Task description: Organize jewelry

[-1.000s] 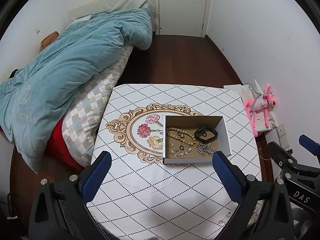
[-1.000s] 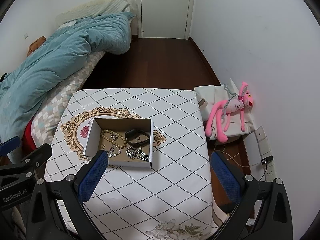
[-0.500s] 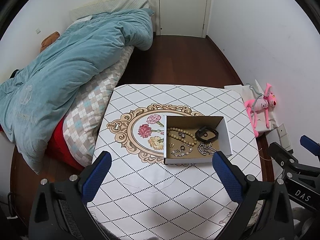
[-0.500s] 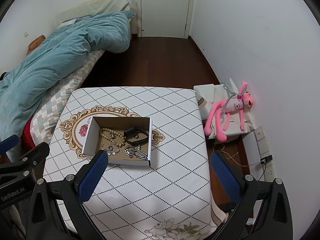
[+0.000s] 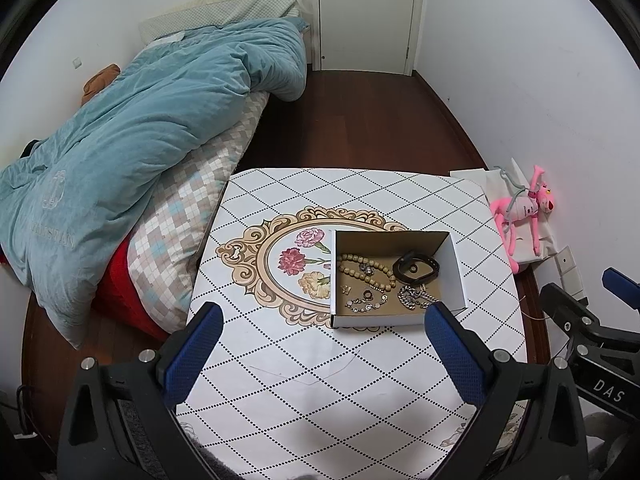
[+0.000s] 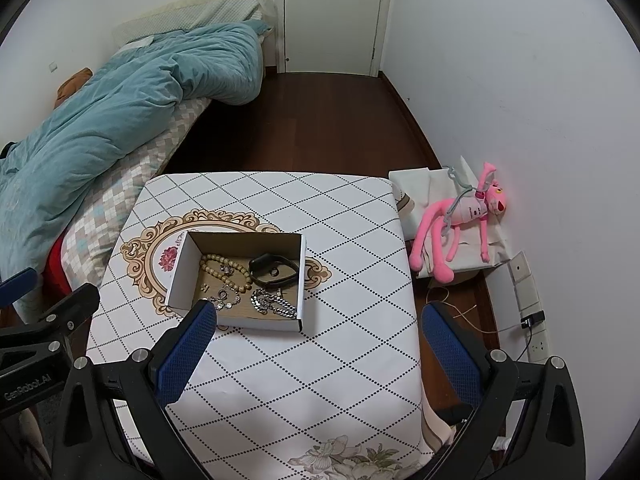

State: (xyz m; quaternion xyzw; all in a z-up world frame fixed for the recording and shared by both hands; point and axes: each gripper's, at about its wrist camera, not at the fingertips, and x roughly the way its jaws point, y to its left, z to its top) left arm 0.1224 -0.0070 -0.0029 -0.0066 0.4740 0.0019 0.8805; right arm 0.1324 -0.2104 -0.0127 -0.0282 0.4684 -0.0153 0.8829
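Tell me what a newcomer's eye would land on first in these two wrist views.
First, the open cardboard box near the middle of the patterned table, holding a bead bracelet, a black band and a silver chain. Then the rumpled teal quilt on the bed at left, and the pink plush toy on the floor by the right wall. Both grippers hover open, empty.

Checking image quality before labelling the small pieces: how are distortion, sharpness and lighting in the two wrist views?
Left wrist view: strong fisheye bending of the walls, black corners; even indoor light, the box and bead bracelet in focus, tiny pieces hard to resolve. Right wrist view: same curvature, soft shadows inside the box, the chain fairly sharp, no glare.
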